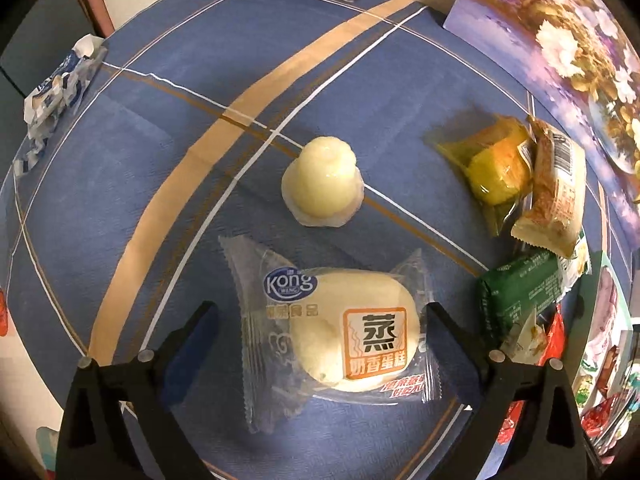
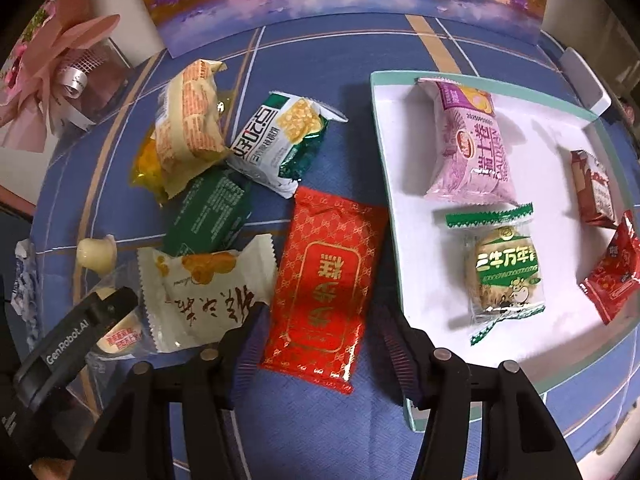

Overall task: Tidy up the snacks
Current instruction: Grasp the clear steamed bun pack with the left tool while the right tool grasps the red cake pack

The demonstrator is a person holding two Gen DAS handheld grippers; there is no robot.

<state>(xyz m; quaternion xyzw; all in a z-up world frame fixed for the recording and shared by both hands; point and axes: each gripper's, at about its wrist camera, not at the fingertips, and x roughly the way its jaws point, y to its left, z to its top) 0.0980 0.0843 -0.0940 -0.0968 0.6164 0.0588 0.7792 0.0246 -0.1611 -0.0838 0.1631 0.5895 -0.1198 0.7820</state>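
Note:
In the left wrist view a steamed cake (image 1: 352,340) in a clear wrapper lies flat on the blue tablecloth. My left gripper (image 1: 318,316) is open, a finger on each side, neither pressing it. A pale jelly cup (image 1: 324,184) stands beyond. In the right wrist view a red gold-printed packet (image 2: 328,276) lies between the fingers of my right gripper (image 2: 322,320). That gripper is open, with a gap showing on the packet's right side. The white tray (image 2: 384,208) with a teal rim sits just to the right and holds a pink packet (image 2: 472,148), a round biscuit (image 2: 504,272) and red packets (image 2: 612,272).
Loose snacks are piled left of the red packet: a cream packet (image 2: 208,296), a dark green one (image 2: 208,212), a green-white one (image 2: 280,144), an orange-beige one (image 2: 188,128). A floral picture board (image 2: 320,8) stands behind. A pink gift box (image 2: 60,80) sits far left. A blue-white wrapper (image 1: 56,92) lies at the table edge.

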